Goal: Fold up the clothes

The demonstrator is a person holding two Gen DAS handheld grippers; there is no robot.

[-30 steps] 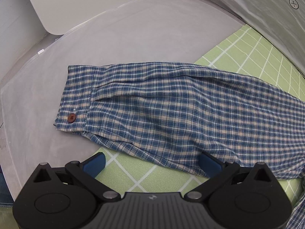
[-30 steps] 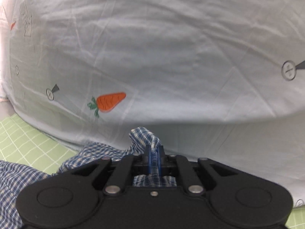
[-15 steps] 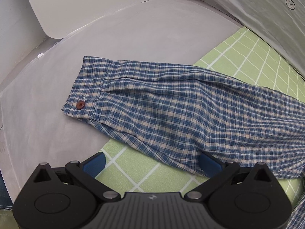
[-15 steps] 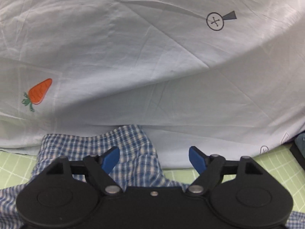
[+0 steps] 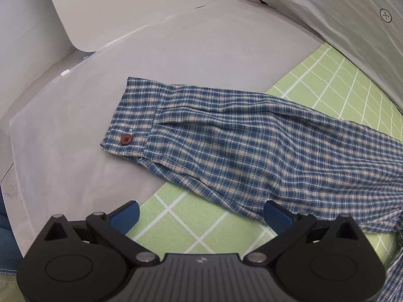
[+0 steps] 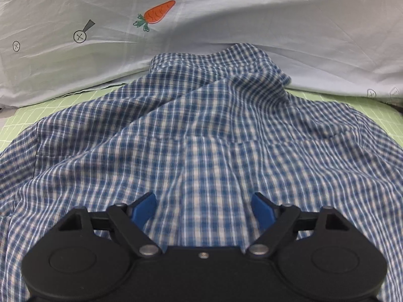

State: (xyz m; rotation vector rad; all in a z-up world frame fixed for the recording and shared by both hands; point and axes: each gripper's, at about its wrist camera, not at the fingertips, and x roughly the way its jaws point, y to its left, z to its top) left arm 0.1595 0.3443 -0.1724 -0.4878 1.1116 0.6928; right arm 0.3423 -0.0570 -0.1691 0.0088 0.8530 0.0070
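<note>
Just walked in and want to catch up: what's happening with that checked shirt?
A person with a two-finger gripper in each hand is folding a blue-and-white checked cotton shirt on a green gridded mat. The right gripper hangs over the shirt's body below the collar, jaws opening and gripping nothing. The left gripper is open above the near edge of the long sleeve, which lies stretched out flat, its buttoned cuff on the grey tabletop. Neither holds cloth.
</note>
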